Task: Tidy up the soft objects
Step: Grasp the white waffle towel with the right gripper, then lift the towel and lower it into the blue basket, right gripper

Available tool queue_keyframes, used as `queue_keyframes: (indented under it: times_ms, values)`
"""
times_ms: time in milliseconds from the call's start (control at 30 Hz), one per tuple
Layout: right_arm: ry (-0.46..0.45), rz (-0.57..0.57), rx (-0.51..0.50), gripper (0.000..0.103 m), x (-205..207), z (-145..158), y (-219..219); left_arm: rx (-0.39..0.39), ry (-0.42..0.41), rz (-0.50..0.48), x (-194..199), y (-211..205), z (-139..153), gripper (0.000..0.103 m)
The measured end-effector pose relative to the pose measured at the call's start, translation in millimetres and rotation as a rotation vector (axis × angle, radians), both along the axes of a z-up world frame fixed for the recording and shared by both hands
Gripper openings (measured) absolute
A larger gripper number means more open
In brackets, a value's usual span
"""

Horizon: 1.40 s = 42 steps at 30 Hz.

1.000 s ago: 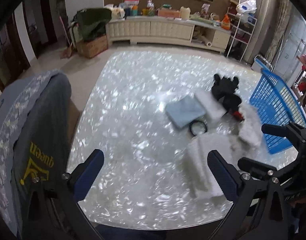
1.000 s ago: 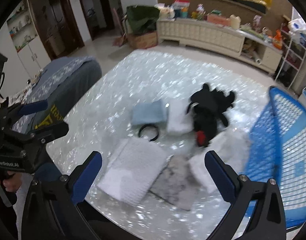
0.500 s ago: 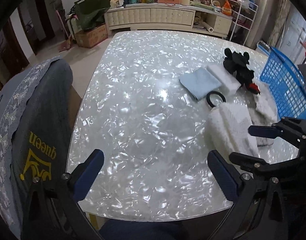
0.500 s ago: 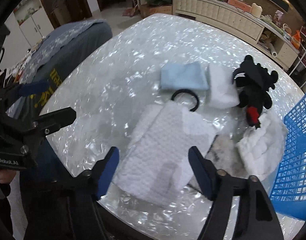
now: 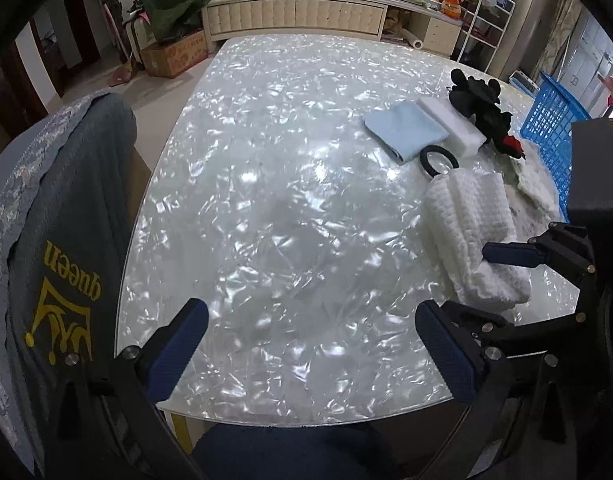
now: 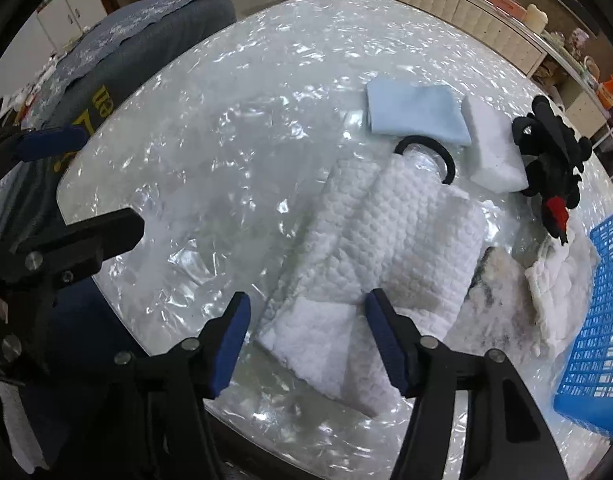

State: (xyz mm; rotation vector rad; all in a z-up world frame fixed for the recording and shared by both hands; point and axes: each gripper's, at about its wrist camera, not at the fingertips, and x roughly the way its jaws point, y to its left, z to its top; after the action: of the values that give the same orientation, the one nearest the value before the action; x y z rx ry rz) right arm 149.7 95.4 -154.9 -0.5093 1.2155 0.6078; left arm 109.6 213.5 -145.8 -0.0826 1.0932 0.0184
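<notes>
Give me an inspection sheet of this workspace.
Surface: glossy white table.
Job's things: white towel, blue cloth, white sponge, black plush toy, second white cloth, blue basket.
Clutter: black hair tie.
Grippers: right gripper half open over the towel's near end, jaws just closing; left gripper open, empty.
Cables: nothing seen.
Surroundings: grey chair cover, cluttered sideboard.

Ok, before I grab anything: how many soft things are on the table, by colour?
White: 3, the quilted towel, the folded pad, the crumpled cloth
Light blue: 1, the folded cloth
Black: 2, the plush toy, the hair tie
Grey mottled: 1, the rag
Total: 7
</notes>
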Motion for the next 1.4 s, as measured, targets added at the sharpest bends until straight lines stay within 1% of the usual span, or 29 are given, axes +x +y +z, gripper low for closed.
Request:
queue_keyframes:
  times_ms: [167, 233, 333, 400, 467, 500, 600, 633, 800, 933, 1033, 1100, 1267, 1300, 1400]
  values:
    - [-0.037, 0.012, -0.023, 0.058, -3.8, -3.2, 6.8, -0.009, 0.007, 0.010, -2.3, 1.1, -4.9, 0.103]
    - [-0.054, 0.006, -0.031, 0.048, -2.8, -2.2, 6.4, -0.010, 0.007, 0.008, -2.8, -0.7, -5.3, 0.103]
    - [-0.072, 0.006, -0.030, 0.041, -9.3, -6.4, 6.7, -0.015, 0.003, 0.002, -3.9, -5.5, -3.4, 0.103]
    - [-0.085, 0.016, -0.037, 0.039, -10.8, -6.4, 4.8, -0.017, 0.001, 0.003, -4.8, -8.4, -1.1, 0.103]
    - [-0.087, 0.012, -0.033, 0.034, -10.0, -5.3, 2.6, -0.016, -0.001, 0.007, -5.7, -9.2, 1.8, 0.103]
    - [-0.090, 0.011, -0.030, 0.031, -10.4, -4.8, 1.4, -0.015, -0.004, 0.009, -6.0, -9.4, 3.7, 0.103]
    - [-0.077, 0.005, 0.003, 0.017, -10.8, 2.0, -5.5, -0.019, -0.014, 0.009, -6.7, -9.6, 10.3, 0.103]
    - [-0.073, 0.004, 0.014, 0.015, -9.6, 4.6, -6.3, -0.017, -0.019, 0.005, -6.8, -11.2, 13.9, 0.103]
    - [-0.034, -0.024, 0.106, 0.013, -1.7, 20.3, -19.7, -0.016, -0.049, -0.015, -4.9, -20.8, 33.3, 0.103]
    - [-0.044, -0.037, 0.159, 0.012, 3.4, 42.4, -36.1, -0.032, -0.081, -0.031, -1.4, -32.8, 51.2, 0.103]
    - [-0.045, -0.055, 0.213, 0.012, 8.3, 62.4, -55.8, -0.022, -0.100, -0.057, 2.3, -48.3, 64.7, 0.103]
    - [-0.056, -0.066, 0.243, 0.012, 12.5, 75.3, -69.0, -0.012, -0.104, -0.073, 6.2, -59.0, 70.2, 0.103]
    - [-0.067, -0.097, 0.320, 0.012, 20.9, 105.4, -101.3, -0.028, -0.124, -0.101, 10.0, -77.2, 83.2, 0.103]
    - [-0.072, -0.102, 0.329, 0.012, 22.1, 111.9, -101.9, -0.029, -0.128, -0.110, 11.9, -82.7, 86.6, 0.103]
    - [-0.112, -0.119, 0.347, 0.012, 26.7, 130.5, -118.6, -0.016, -0.131, -0.123, 19.1, -95.7, 92.2, 0.103]
